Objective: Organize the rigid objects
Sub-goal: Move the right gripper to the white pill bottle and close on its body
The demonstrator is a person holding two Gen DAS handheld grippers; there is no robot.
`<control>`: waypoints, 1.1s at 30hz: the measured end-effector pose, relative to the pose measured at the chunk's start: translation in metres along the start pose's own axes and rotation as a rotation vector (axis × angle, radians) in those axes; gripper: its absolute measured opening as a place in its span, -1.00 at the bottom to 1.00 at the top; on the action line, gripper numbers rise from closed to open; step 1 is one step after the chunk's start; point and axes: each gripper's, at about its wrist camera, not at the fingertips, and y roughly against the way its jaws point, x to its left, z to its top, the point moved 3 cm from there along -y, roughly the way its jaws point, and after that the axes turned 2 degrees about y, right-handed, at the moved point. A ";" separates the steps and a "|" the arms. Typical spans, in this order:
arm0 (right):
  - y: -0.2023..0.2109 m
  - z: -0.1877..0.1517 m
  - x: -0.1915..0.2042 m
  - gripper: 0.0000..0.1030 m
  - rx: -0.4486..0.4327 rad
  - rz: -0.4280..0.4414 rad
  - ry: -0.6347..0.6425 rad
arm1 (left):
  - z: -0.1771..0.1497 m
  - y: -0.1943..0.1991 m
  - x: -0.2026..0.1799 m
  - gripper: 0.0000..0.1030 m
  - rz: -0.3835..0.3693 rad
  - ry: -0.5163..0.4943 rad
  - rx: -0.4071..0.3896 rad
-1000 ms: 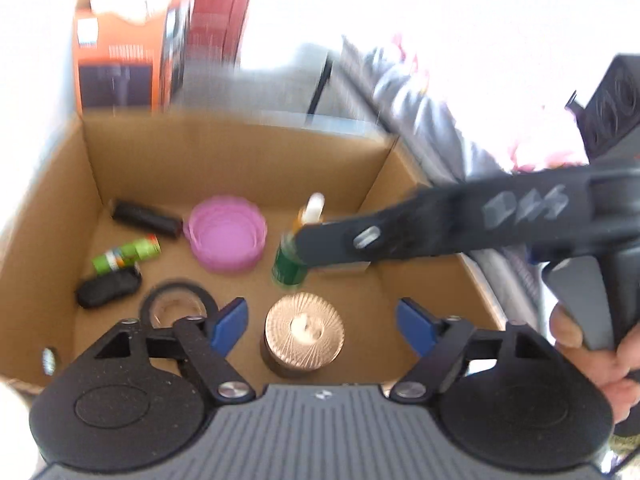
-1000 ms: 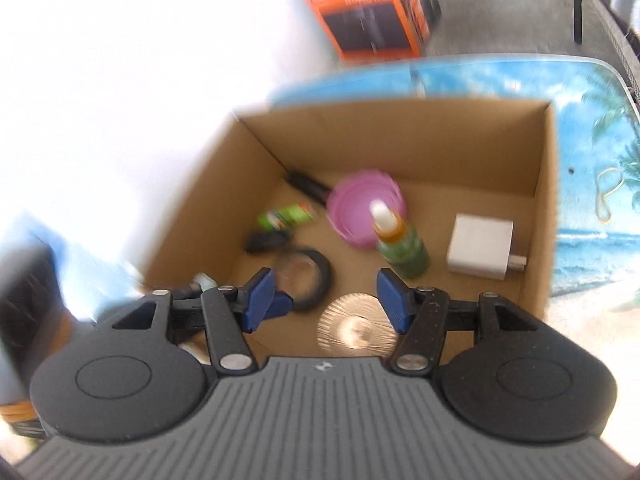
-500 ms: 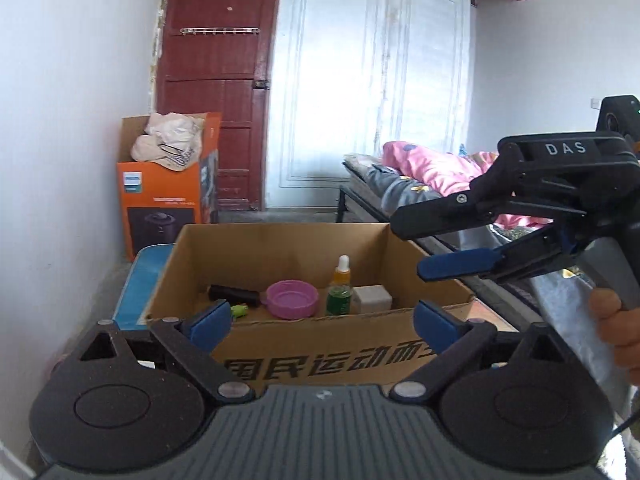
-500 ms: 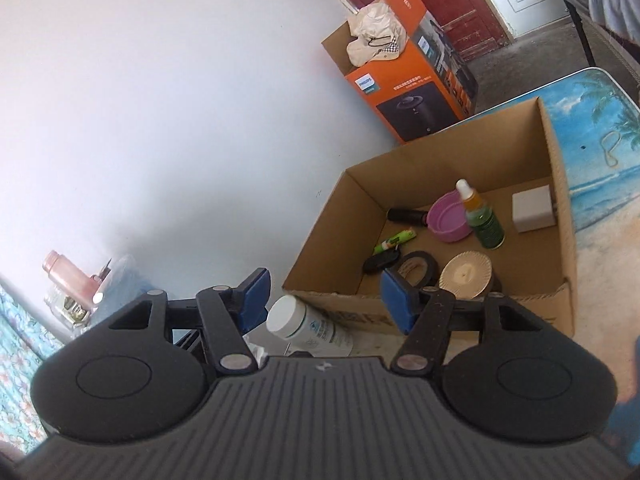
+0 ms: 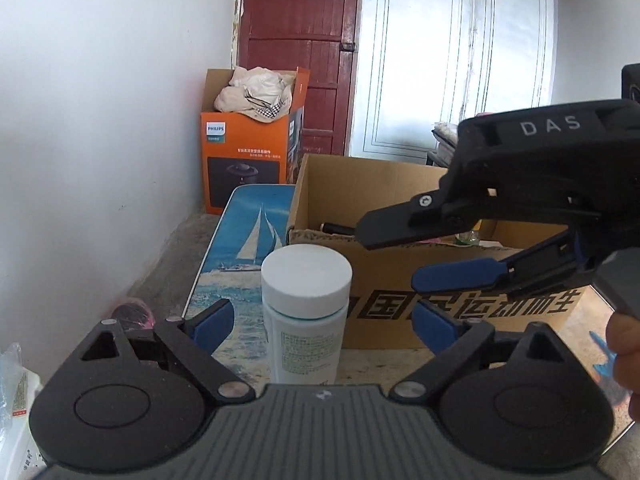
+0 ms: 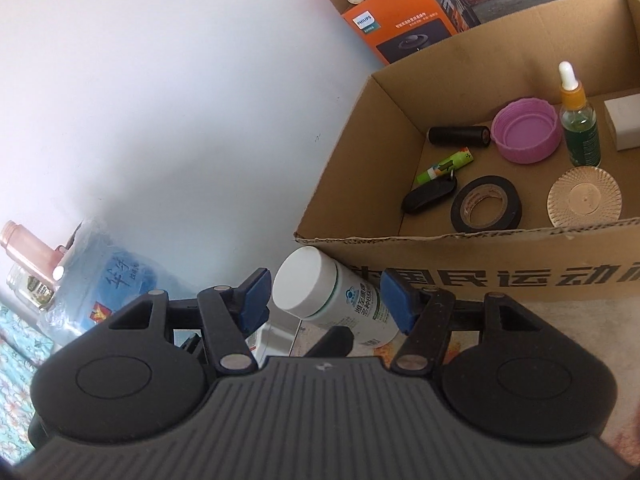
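Observation:
A white-capped pill bottle [image 5: 306, 312] [image 6: 320, 296] stands on the table just in front of the cardboard box [image 5: 380, 280] [image 6: 480, 276]. My left gripper [image 5: 322, 322] has its jaws wide and closing, with the bottle between them and neither pad touching it. My right gripper [image 6: 326, 302] [image 5: 390, 258] hovers higher by the box's front wall, its half-open jaws closing a little on nothing. The box holds a purple lid [image 6: 526, 130], a dropper bottle [image 6: 580, 132], a tape roll [image 6: 486, 208], a gold ribbed lid [image 6: 584, 202] and other small items.
The table wears a sailing-boat cloth [image 5: 248, 240]. An orange Philips carton [image 5: 248, 160] stands on the floor beyond it by the white wall. A plastic bag of blue packaging [image 6: 104, 276] and a pink bottle [image 6: 28, 248] lie left. A hand [image 5: 624, 344] holds the right gripper.
Both grippers have pulled back from over the box's inside to its near front side. The white bottle has come into view and now stands between the left gripper's fingers.

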 end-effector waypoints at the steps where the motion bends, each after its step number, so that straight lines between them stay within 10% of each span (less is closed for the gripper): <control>1: -0.005 0.000 -0.001 0.12 0.006 -0.003 -0.003 | 0.000 -0.003 0.002 0.81 -0.009 0.006 0.001; 14: -0.039 0.003 -0.008 -0.16 0.030 0.011 -0.049 | -0.008 -0.014 0.018 0.08 -0.050 0.042 -0.002; 33: 0.003 -0.006 0.032 -0.18 -0.025 0.039 0.109 | 0.007 0.031 0.006 0.05 -0.027 0.060 -0.047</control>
